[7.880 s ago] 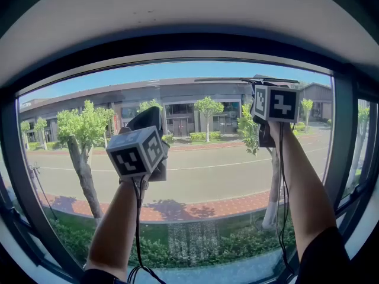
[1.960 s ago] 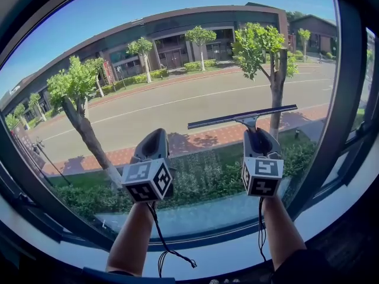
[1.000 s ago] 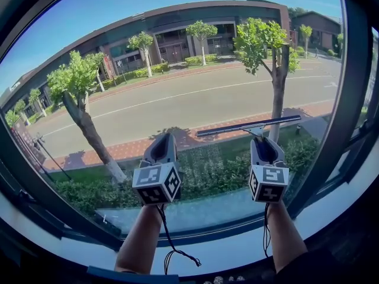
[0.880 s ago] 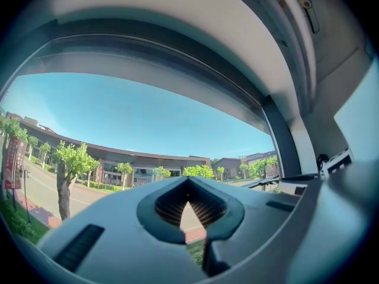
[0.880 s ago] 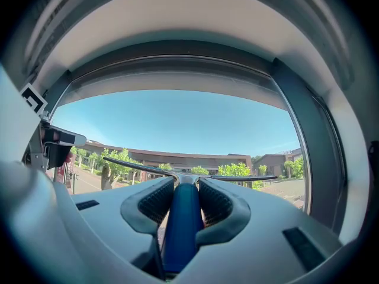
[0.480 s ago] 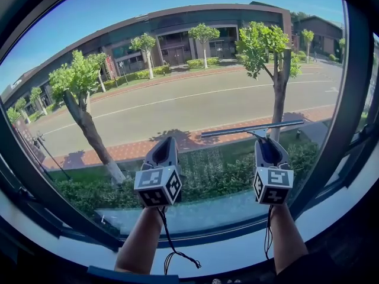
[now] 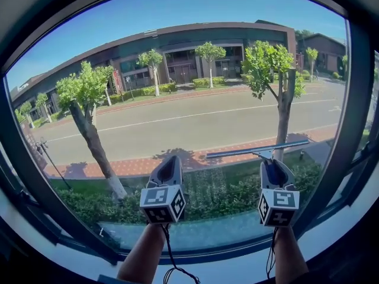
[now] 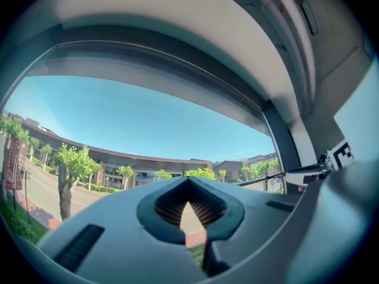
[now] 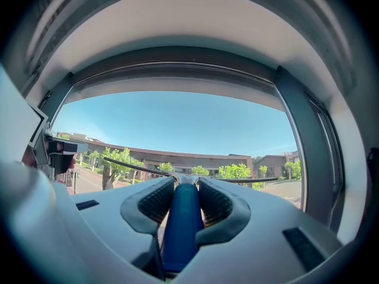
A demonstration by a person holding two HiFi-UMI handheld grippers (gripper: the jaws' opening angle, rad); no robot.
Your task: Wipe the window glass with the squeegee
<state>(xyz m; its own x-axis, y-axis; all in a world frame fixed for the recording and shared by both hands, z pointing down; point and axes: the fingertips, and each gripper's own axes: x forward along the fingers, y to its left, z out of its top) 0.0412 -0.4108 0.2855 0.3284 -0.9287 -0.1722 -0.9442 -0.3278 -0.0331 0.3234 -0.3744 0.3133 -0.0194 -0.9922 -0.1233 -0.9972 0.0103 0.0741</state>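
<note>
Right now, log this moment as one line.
left tool: shut, empty | right tool: shut on squeegee | squeegee: low by glass

Left claw (image 7: 171,160) jaws together, empty; right claw (image 7: 272,164) level beside it, clamped on squeegee (image 7: 257,150) handle.

Outside, a long dark building (image 7: 183,43) stood under a clear blue sky (image 7: 177,10). A grey road (image 7: 195,126) ran in front of it, with a white line (image 7: 177,117) along its middle. Nearer lay a red brick walk (image 7: 133,165). The left tree (image 7: 89,93) and the right tree (image 7: 275,70) rose beside the walk. A green hedge (image 7: 89,203) ran below. A dark frame (image 7: 355,129) stood at the right.
</note>
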